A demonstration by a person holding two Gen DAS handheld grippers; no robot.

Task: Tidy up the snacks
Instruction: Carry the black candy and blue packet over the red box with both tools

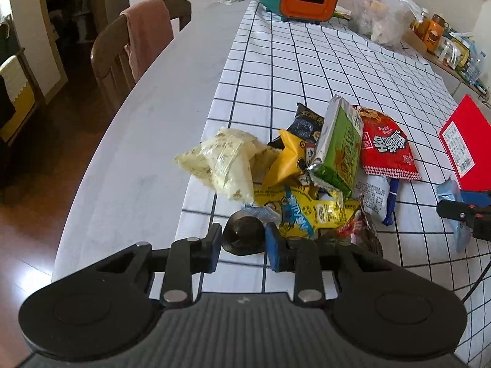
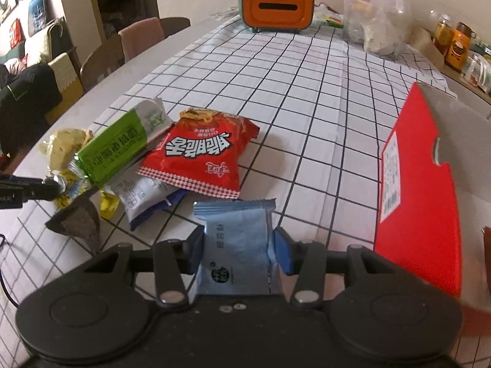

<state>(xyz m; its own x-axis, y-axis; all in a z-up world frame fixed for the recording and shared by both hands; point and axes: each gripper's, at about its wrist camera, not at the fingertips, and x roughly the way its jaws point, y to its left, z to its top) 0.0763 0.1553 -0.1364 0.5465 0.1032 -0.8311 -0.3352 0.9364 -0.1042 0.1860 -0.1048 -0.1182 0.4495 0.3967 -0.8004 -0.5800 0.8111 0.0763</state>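
Observation:
A pile of snack packets lies on the checked cloth (image 1: 307, 70): a green packet (image 1: 337, 147), a red packet (image 1: 386, 150), a yellow packet (image 1: 288, 159) and a pale clear bag (image 1: 218, 159). My left gripper (image 1: 244, 239) is shut on a small dark round packet (image 1: 242, 236) at the pile's near edge. My right gripper (image 2: 237, 248) is shut on a light blue packet (image 2: 234, 245), held above the cloth in front of the red packet (image 2: 202, 156) and green packet (image 2: 113, 150). The right gripper also shows at the right edge of the left wrist view.
A red flat box (image 2: 420, 199) lies on the right. At the far end stand an orange-and-green tissue holder (image 2: 276, 6) and a clear plastic bag (image 2: 377, 18). Jars (image 2: 457, 46) line the far right. Chairs (image 1: 135, 52) stand along the table's left side.

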